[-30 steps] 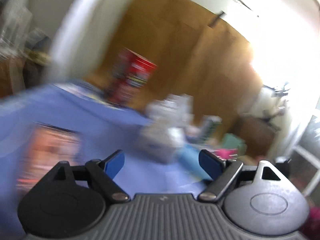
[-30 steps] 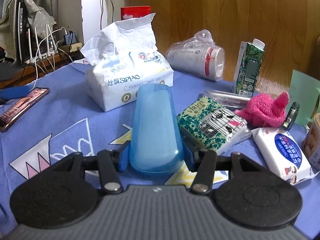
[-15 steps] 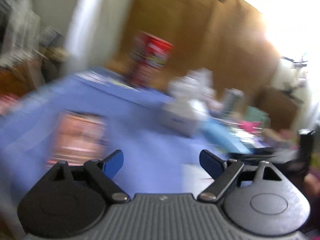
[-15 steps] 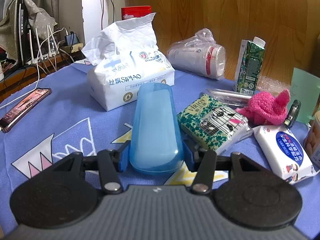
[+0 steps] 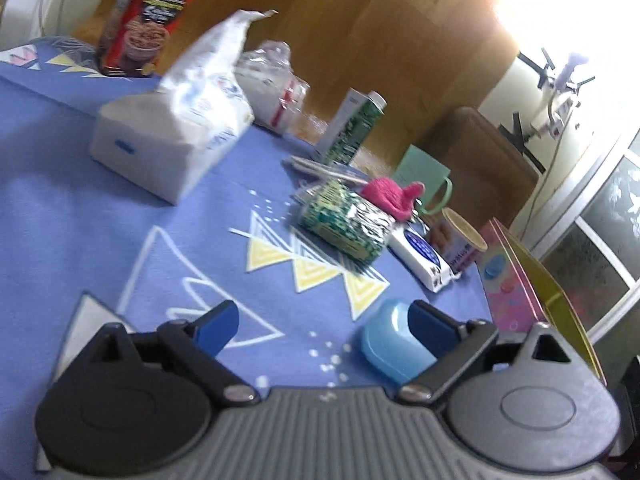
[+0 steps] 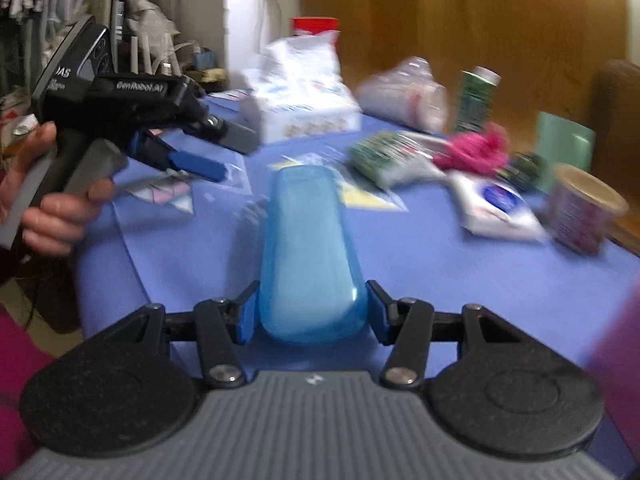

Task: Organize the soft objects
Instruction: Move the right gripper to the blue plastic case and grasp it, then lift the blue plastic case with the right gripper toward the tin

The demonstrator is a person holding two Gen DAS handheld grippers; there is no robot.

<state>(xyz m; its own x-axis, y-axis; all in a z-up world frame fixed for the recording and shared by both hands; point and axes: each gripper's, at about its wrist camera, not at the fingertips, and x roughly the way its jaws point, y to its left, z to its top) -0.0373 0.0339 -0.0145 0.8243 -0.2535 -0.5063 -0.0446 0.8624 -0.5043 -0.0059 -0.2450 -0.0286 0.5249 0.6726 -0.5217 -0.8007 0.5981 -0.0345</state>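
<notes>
A translucent blue case point(image 6: 310, 256) lies lengthwise on the blue tablecloth point(image 6: 440, 264) between the fingers of my right gripper point(image 6: 311, 314). Its jaws are opening, with slim gaps beside the case. My left gripper point(image 5: 320, 320) hovers over the cloth with its jaws opening and nothing gripped. The case's end point(image 5: 390, 344) shows by its right finger. A hand holds the left gripper point(image 6: 224, 156) at the left of the right wrist view. Soft items lie beyond: a white tissue pack point(image 5: 172, 120), a green patterned tissue pack point(image 5: 344, 220), a pink knitted cloth point(image 5: 392, 196) and a wipes pack point(image 5: 420, 256).
A red box point(image 5: 152, 16), a bagged white cup point(image 5: 276, 92) and a green carton point(image 5: 352, 128) stand along the wooden wall. A paper cup point(image 5: 460, 244), a pink box point(image 5: 516, 284) and a pale green mug point(image 5: 428, 176) crowd the right edge.
The right gripper pulled back toward the table's near edge with the blue case, and its pads have come off it. The left gripper swung right toward the items and opened wider.
</notes>
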